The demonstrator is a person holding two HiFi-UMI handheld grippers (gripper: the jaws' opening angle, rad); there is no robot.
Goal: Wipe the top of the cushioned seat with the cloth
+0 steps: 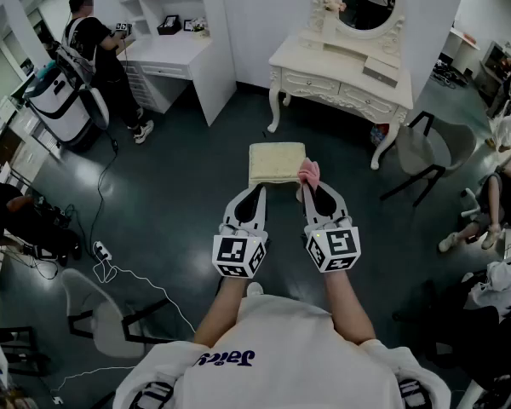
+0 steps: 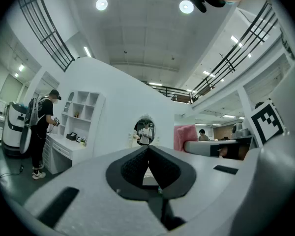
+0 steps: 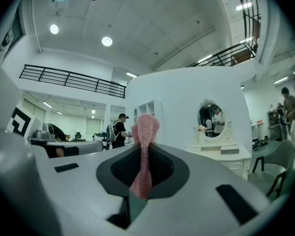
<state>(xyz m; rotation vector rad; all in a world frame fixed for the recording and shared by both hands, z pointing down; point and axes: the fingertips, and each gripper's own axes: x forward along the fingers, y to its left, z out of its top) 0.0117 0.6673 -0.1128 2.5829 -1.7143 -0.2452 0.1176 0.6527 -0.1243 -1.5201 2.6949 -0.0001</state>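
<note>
The cushioned seat is a cream square stool on the dark floor, straight ahead of me in the head view. A pink cloth hangs over its near right corner, and my right gripper is shut on it. In the right gripper view the pink cloth stands up between the pads, clamped in my right gripper. My left gripper hovers at the seat's near edge, shut with nothing in it. The left gripper view shows its pads meeting, and the pink cloth off to the right.
Behind the seat stands a white dressing table with an oval mirror. To the right is a grey chair, and another chair stands at lower left near cables. A person stands by the white desk.
</note>
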